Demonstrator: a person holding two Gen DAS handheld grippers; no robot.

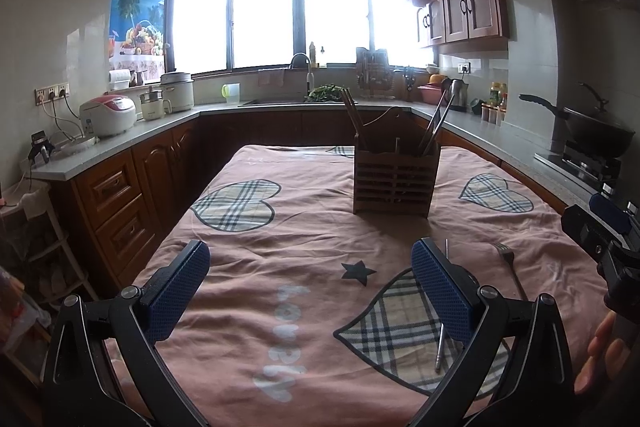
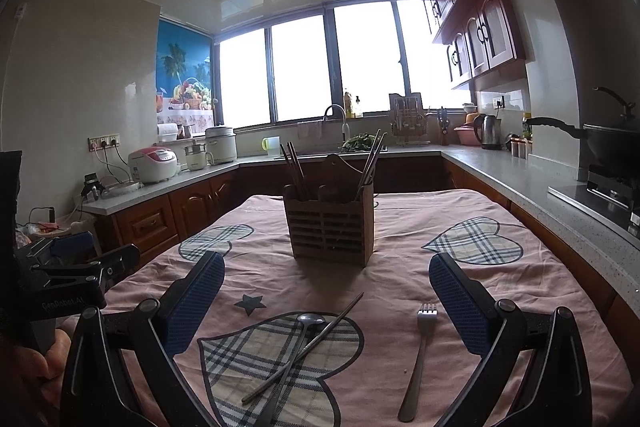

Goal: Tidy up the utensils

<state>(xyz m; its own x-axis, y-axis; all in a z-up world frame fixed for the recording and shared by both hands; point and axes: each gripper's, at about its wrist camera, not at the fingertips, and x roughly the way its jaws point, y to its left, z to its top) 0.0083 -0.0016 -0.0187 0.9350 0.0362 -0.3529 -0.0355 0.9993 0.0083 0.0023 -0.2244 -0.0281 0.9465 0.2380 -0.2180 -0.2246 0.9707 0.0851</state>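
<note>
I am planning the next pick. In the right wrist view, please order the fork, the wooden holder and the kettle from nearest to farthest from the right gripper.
1. Fork: on the cloth, just inside the right finger.
2. Holder: mid-table, ahead.
3. Kettle: back counter, far right.

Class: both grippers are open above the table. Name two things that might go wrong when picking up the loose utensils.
1. The chopstick lies across the spoon; gripping one may drag the other.
2. The fork lies flat on wrinkled cloth, so the jaws may pinch fabric and pull it, perhaps shifting the wooden holder.
</note>
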